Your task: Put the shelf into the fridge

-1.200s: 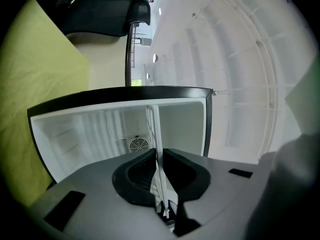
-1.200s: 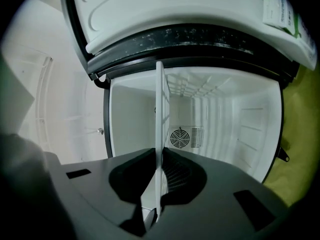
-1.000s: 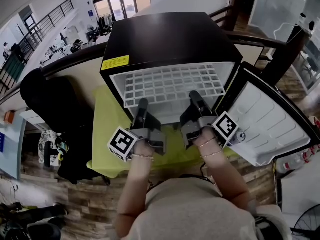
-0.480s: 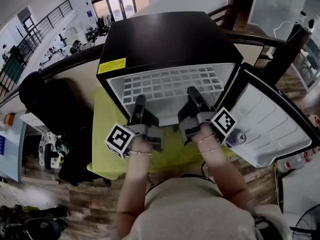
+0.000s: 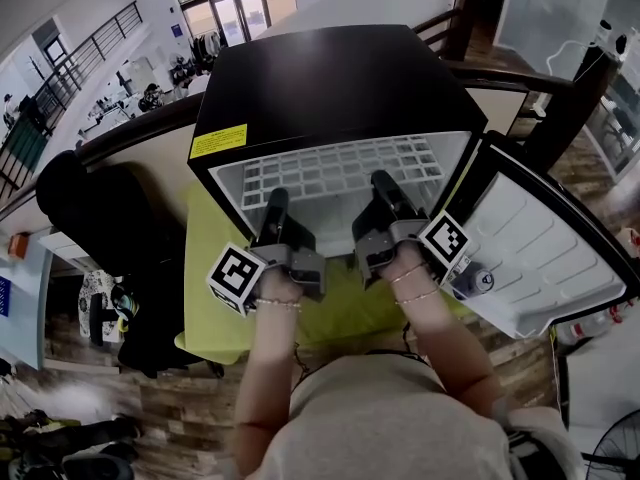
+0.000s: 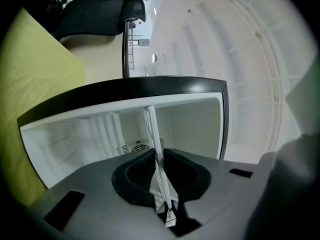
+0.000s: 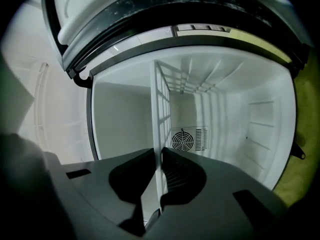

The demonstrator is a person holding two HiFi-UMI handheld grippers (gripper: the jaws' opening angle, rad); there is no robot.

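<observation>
The person is holding a gripper in each hand, and both are gripping the white wire shelf (image 5: pixel 340 171). The left gripper (image 5: pixel 276 204) is pinching the shelf's front edge on the left side. The right gripper (image 5: pixel 384 186) is pinching the same edge further to the right. In the left gripper view, the two jaws are pressing tight on the thin shelf (image 6: pixel 152 129), which is running straight out between them. In the right gripper view, the jaws are squeezing the shelf (image 7: pixel 159 104) the same way. The shelf is lying flat in the open mouth of the black fridge (image 5: pixel 330 63), high up in the white inside. How deep it is sitting is hard to tell. A round fan grille (image 7: pixel 182 140) is showing on the back wall inside. The fridge door (image 5: pixel 545 253) is hanging wide open on the right. The fridge is standing on a yellow-green cloth (image 5: pixel 215 268), and a black chair (image 5: pixel 95 208) is sitting off to the left.
</observation>
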